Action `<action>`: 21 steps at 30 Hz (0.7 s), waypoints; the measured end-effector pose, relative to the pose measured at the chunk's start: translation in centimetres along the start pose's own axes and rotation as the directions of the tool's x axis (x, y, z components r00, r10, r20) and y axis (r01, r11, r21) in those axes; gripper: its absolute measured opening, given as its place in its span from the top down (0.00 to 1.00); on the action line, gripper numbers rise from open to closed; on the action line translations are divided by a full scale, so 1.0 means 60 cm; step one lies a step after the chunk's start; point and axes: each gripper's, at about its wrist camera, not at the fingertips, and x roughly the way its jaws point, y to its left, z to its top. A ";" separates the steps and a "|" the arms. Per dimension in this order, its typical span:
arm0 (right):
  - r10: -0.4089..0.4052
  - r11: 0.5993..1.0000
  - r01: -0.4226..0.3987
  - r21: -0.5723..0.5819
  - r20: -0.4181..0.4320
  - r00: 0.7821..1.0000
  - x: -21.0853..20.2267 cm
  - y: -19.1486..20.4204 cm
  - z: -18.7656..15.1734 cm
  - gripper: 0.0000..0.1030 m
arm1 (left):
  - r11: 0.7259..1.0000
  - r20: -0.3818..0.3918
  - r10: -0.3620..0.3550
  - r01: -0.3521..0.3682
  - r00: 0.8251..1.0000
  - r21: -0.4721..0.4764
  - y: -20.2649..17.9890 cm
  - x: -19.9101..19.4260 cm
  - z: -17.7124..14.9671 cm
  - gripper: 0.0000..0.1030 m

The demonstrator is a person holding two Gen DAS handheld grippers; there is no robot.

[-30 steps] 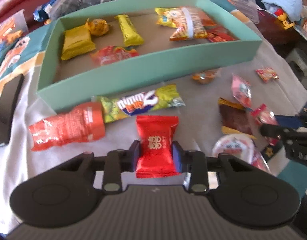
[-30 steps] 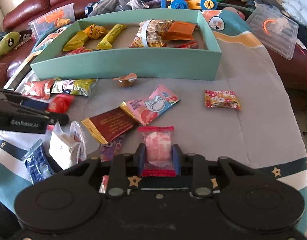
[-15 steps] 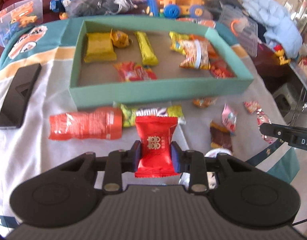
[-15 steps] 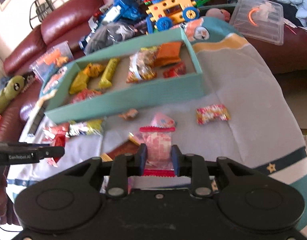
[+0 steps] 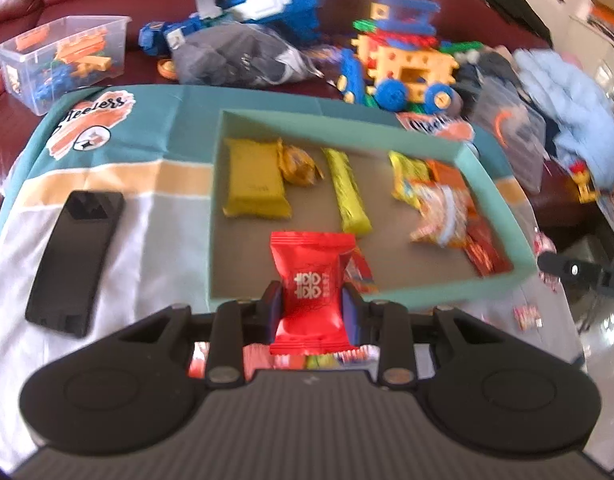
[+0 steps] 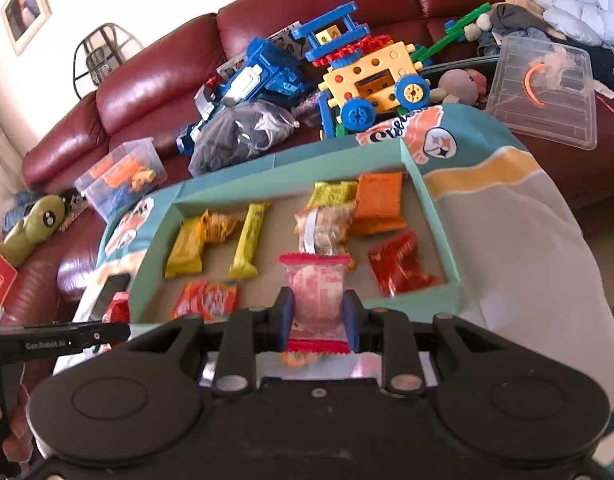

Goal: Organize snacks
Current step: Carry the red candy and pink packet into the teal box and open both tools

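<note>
My left gripper is shut on a red snack packet and holds it above the near edge of the teal box. My right gripper is shut on a pink see-through snack packet, raised over the teal box's near wall. Inside the box lie several snacks: a yellow packet, a yellow bar, an orange packet and a red packet. The right gripper's tip shows at the right edge of the left wrist view.
A black phone lies on the cloth left of the box. Loose snacks remain on the cloth at the right. Behind the box a red sofa carries toy vehicles, a grey bag and clear plastic bins.
Both grippers have risen off the cloth with their packets and moved toward the box, so the box now lies directly beneath and ahead of them. The loose snacks dropped out of view.
</note>
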 end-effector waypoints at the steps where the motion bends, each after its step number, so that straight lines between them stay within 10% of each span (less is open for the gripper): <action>1: -0.001 1.000 0.001 -0.001 -0.002 1.000 0.011 0.002 0.005 0.75 | 1.000 0.002 0.006 -0.006 1.000 -0.006 0.003 0.007 0.008 0.70; 17: -0.056 0.996 0.060 0.062 -0.063 0.996 0.118 -0.030 0.021 0.75 | 0.997 -0.031 0.076 -0.076 0.997 -0.027 0.028 0.086 0.052 0.70; 21: -0.042 0.996 0.046 0.071 -0.056 0.998 0.122 -0.033 0.023 0.52 | 0.992 -0.001 0.120 -0.120 0.993 -0.041 0.032 0.080 0.054 0.23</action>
